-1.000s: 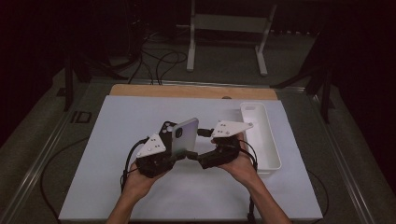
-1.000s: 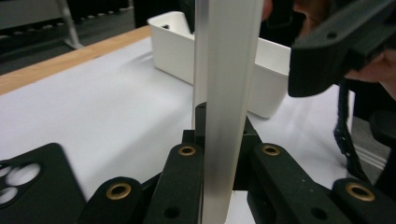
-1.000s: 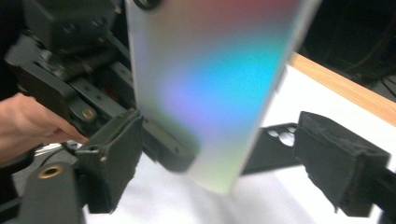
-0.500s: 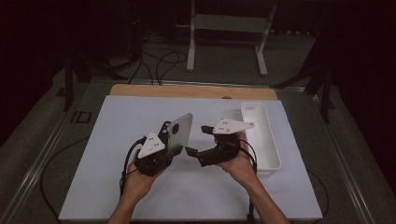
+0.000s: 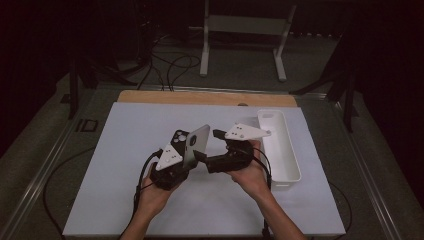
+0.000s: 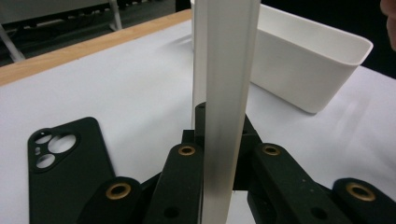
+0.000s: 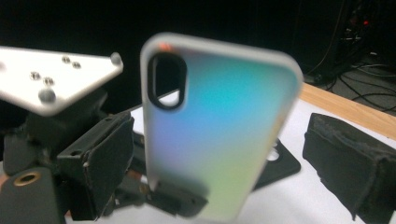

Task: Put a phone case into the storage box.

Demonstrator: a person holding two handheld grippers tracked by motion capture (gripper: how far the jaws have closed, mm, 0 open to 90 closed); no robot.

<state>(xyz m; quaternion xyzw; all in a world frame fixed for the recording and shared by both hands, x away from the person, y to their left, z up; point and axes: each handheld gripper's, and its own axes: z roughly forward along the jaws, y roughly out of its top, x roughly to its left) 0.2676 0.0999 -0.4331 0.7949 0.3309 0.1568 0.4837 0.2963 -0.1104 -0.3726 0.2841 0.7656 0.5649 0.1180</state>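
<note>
An iridescent phone case (image 5: 196, 145) stands upright above the table, with my left gripper (image 5: 192, 160) shut on its lower end. In the left gripper view the case (image 6: 224, 93) is edge-on between the closed jaws of the left gripper (image 6: 219, 121). My right gripper (image 5: 209, 145) faces the case from the right and is open. In the right gripper view the case (image 7: 215, 126) stands between that gripper's two pads (image 7: 345, 158), which are wide apart. A black phone case (image 5: 177, 139) lies flat on the white mat behind the left gripper, and also shows as the black case (image 6: 65, 163) in the left gripper view.
A long white bin (image 5: 295, 165) stands at the right of the mat, close behind the right hand; the same bin (image 6: 303, 60) is in the left gripper view. The white mat (image 5: 125, 200) ends at a wooden strip (image 5: 200, 97) along the table's far edge.
The right gripper has eased a little to the right, away from the iridescent case. The left gripper and the case have hardly moved.
</note>
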